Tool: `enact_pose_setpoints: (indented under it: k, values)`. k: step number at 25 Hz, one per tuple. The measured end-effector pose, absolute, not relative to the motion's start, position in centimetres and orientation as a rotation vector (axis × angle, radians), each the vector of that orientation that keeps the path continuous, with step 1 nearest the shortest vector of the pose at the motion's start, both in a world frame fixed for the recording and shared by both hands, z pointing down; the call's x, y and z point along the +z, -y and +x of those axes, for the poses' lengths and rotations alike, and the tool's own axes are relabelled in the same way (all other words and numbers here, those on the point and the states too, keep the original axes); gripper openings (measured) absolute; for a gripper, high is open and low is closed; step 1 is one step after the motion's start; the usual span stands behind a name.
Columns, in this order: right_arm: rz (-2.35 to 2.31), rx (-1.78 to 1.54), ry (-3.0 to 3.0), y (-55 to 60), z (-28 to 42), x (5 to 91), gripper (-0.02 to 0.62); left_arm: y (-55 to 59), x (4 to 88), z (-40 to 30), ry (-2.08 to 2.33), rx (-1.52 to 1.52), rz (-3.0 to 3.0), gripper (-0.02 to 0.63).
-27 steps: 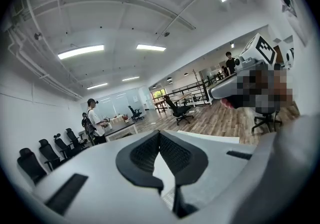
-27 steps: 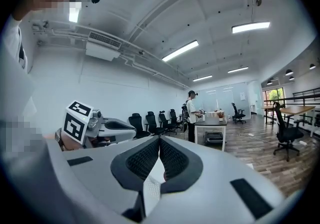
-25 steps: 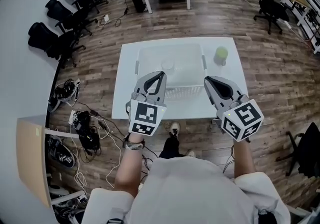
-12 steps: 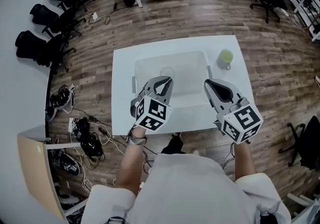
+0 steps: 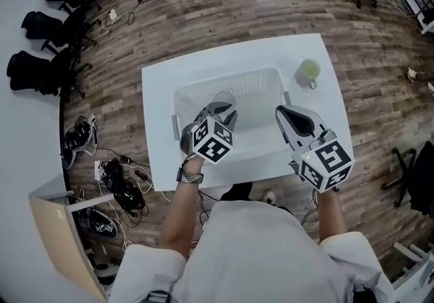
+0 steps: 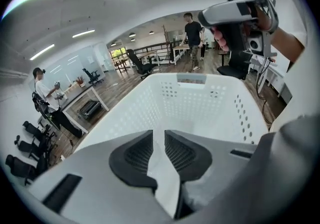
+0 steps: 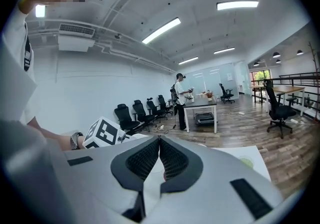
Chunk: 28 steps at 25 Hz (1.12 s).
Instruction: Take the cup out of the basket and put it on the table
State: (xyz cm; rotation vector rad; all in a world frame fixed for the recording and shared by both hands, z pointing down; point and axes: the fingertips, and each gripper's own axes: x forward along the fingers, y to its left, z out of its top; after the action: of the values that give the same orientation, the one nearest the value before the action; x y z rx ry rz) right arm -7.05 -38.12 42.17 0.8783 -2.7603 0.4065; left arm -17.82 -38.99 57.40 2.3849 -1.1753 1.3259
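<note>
Table [image 5: 160,85]: white, with bare strips at 9 o'clock and 3 o'clock of the basket. The near edge runs just under both wrists.

Left gripper [image 5: 218,114]: over the basket's near-left part, nose aimed at 12 o'clock. In the left gripper view its jaws stand a narrow slit apart, with nothing between them and only the perforated basket wall ahead. The cup does not show in that view.

Cup [image 5: 222,99]: clear and hard to read against the white. It sits inside the basket at about 11 o'clock of centre, just beyond the left gripper's tips. I cannot tell whether they touch.

Step in hand, as I judge it, is the approach for the grasp. The slit looks too narrow for a cup wall, so the jaws want widening first. Then one jaw goes inside the rim and one outside, followed by a firm close and a straight lift. See-through plastic likely weighs little and may slip or tip if pinched off-centre.

Basket [image 5: 234,79]: tall perforated walls all round, so the cup must rise above the rim before any sideways travel. The nearest wall is at 9 o'clock of the cup.

Right gripper [image 5: 283,116]: by the basket's right wall, pads pressed together, empty and idle. It leaves the left side free.

Green cup [image 5: 310,70]: on the table at 2 o'clock of the basket, so that corner is taken. The 9 o'clock strip looks the simpler landing, though it is narrow. Set down well in from the edge.
</note>
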Motion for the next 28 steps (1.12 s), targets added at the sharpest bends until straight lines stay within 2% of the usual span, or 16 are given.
enact_pose_setpoints:
  k: [14, 28]
  values:
    - [0.885, 0.504, 2.688, 40.6, -7.8, 45.8, 0.017, 40.2, 65.9, -18.8, 0.964, 1.481, 2.194, 0.072]
    - [0.904, 0.544, 2.664, 41.6, -7.3, 46.7, 0.017, 40.3, 69.3, -19.0, 0.831, 1.707, 2.091, 0.072]
